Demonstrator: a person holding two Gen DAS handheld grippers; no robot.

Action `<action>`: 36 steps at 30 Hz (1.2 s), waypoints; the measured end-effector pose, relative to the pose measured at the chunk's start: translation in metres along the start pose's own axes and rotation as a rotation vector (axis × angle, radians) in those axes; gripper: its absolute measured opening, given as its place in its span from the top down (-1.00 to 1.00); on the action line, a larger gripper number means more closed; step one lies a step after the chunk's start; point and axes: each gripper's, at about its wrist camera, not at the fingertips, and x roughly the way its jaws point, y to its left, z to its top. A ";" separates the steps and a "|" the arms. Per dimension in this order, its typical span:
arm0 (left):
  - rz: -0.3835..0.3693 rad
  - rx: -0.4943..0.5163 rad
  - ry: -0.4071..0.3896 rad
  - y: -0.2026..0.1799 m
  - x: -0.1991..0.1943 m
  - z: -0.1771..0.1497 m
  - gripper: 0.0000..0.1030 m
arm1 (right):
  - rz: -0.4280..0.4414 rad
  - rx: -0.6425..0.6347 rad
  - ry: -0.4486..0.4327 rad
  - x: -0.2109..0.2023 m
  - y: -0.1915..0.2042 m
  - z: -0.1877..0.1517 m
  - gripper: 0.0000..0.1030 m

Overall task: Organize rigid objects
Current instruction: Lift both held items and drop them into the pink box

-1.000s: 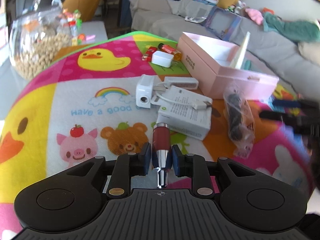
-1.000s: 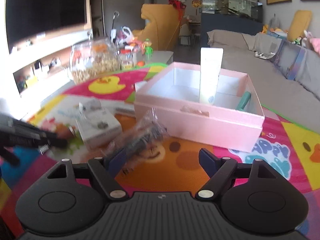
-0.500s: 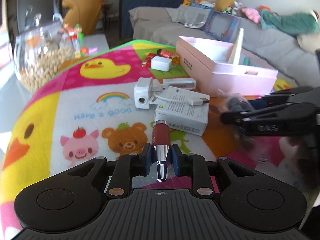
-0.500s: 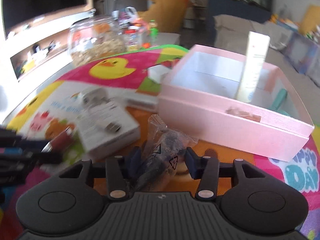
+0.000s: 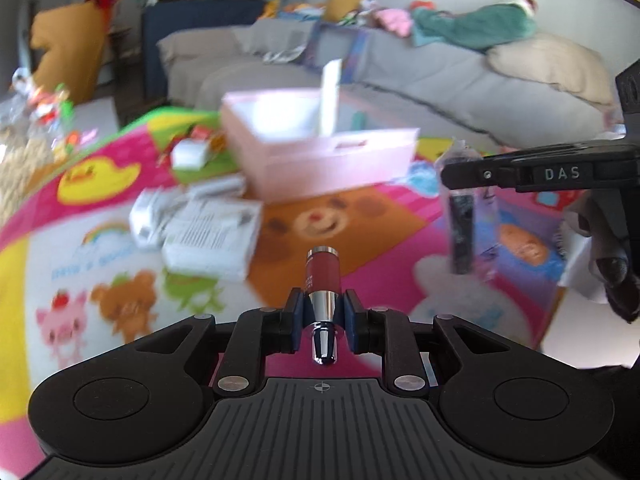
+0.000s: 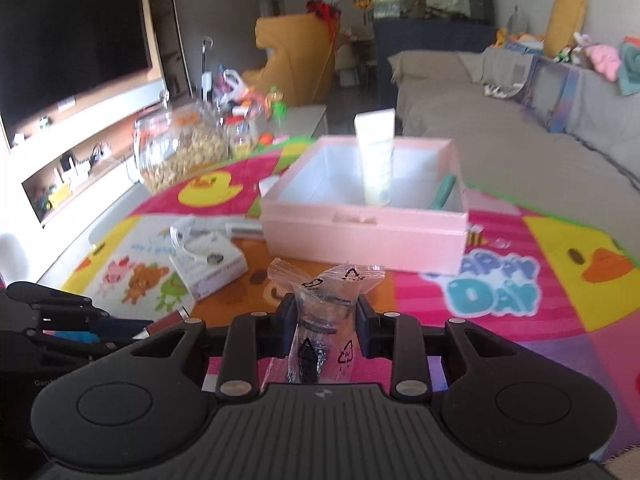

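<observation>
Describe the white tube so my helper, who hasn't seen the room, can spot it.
On the cartoon play mat sits an open pink box. The white tube stands upright inside it, taller than the walls, unlike the teal item leaning in the corner.
</observation>
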 end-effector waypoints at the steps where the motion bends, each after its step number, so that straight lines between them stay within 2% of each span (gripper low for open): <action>1: -0.011 0.013 -0.016 -0.004 -0.004 0.007 0.54 | 0.001 0.001 -0.021 -0.007 -0.002 0.001 0.43; 4: -0.024 0.060 -0.090 -0.011 -0.015 0.038 0.54 | -0.004 0.007 -0.072 -0.020 -0.006 0.005 0.43; 8: 0.033 0.105 -0.242 -0.012 -0.019 0.095 0.53 | -0.010 0.037 -0.106 -0.025 -0.014 0.008 0.43; 10: 0.064 0.089 -0.329 -0.007 -0.013 0.127 0.53 | -0.013 0.051 -0.115 -0.026 -0.018 0.009 0.43; 11: 0.052 0.060 -0.364 -0.001 -0.007 0.143 0.53 | -0.014 0.056 -0.119 -0.026 -0.020 0.010 0.43; 14: -0.017 -0.006 -0.368 0.013 0.023 0.180 0.52 | -0.027 0.066 -0.140 -0.030 -0.023 0.013 0.43; 15: -0.008 -0.013 -0.376 0.016 0.033 0.184 0.52 | -0.034 0.067 -0.150 -0.032 -0.023 0.015 0.43; 18: 0.029 -0.059 -0.367 0.023 0.051 0.177 0.52 | -0.052 0.069 -0.182 -0.037 -0.026 0.023 0.43; 23: -0.031 -0.138 -0.240 0.042 0.051 0.123 0.51 | -0.054 0.061 -0.248 -0.029 -0.029 0.050 0.43; 29: -0.090 -0.191 -0.131 0.062 0.039 0.058 0.51 | -0.038 0.106 -0.300 0.026 -0.036 0.107 0.43; 32: -0.068 -0.192 -0.116 0.068 0.036 0.044 0.51 | -0.068 0.164 -0.262 0.071 -0.041 0.133 0.42; 36: 0.004 -0.210 -0.104 0.078 0.034 0.034 0.51 | -0.083 0.174 -0.143 0.117 -0.048 0.143 0.37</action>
